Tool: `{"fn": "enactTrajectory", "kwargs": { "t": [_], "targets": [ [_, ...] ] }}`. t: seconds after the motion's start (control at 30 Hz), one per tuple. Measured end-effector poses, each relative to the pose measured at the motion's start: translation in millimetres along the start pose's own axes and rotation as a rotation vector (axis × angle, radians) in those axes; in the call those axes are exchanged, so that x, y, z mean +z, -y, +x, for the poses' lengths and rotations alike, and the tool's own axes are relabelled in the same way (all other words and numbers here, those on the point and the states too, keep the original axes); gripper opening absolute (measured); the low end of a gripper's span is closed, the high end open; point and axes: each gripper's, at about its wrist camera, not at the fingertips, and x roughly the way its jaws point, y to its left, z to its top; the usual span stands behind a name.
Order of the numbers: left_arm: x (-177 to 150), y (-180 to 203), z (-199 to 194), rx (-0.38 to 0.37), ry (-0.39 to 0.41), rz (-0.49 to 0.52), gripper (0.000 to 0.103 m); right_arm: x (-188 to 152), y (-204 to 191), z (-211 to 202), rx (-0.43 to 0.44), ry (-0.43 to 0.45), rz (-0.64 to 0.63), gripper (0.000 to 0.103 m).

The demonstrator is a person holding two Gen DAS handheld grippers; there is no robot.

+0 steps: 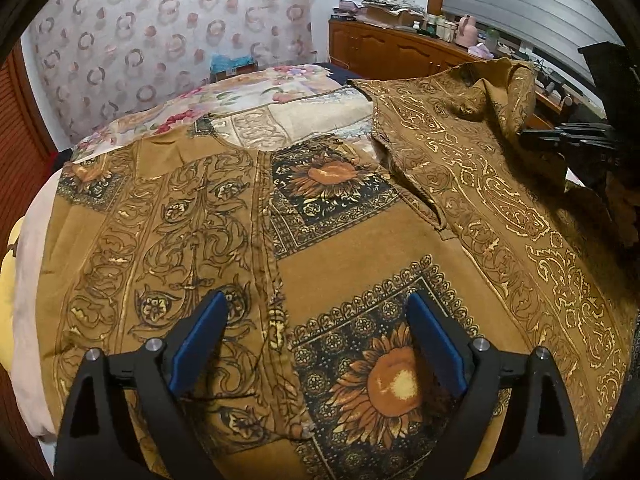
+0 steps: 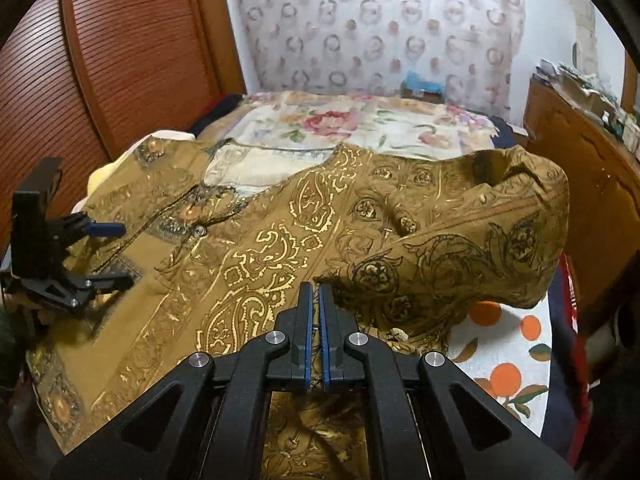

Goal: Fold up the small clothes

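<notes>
A mustard-brown patterned shirt (image 1: 328,248) with sunflower squares lies spread on the bed. Its right half is folded over toward the middle, showing the paler reverse side (image 2: 280,240). My left gripper (image 1: 316,312) is open, its blue pads (image 1: 200,340) hovering just above the shirt's front near the button placket. It also shows at the left of the right wrist view (image 2: 116,252). My right gripper (image 2: 315,292) is shut on a lifted fold of the shirt's fabric (image 2: 460,248), which bulges up beside it. In the left wrist view the right gripper (image 1: 532,132) shows at the far right, pinching the cloth.
A floral bedspread (image 2: 360,124) covers the bed behind the shirt; an orange-print sheet (image 2: 508,352) lies at the right. A wooden cabinet (image 1: 400,48) with clutter stands at the right, a louvered wooden door (image 2: 120,60) at the left, a patterned curtain (image 1: 160,40) behind.
</notes>
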Motion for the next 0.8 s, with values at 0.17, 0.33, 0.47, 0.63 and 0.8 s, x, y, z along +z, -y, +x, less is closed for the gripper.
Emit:
{"fn": "enactTrajectory", "kwargs": {
  "t": [0.17,0.33,0.47,0.63,0.8],
  "targets": [
    [0.5,1.0,-0.5,0.003,0.000,0.001,0.092,-9.0,3.2,-2.3,0.006,-0.023,0.016,0.004],
    [2.4,0.0,-0.7,0.015,0.003,-0.004,0.092,-14.3,11.5,-24.5,-0.041,-0.006,0.024,0.033],
    [1.9,-0.3,-7.0,0.047,0.036,-0.008,0.092,-15.1,20.5,-52.8,-0.094,0.046,0.027,0.041],
    [3.6,2.4,-20.0,0.032,0.070,-0.016,0.092,-15.8,44.8,-73.8,-0.169,0.088,0.064,0.045],
    [9.5,6.3,-30.4,0.024,0.105,-0.018,0.092,-14.3,72.0,-58.2,-0.217,0.078,0.088,0.048]
  ]
}}
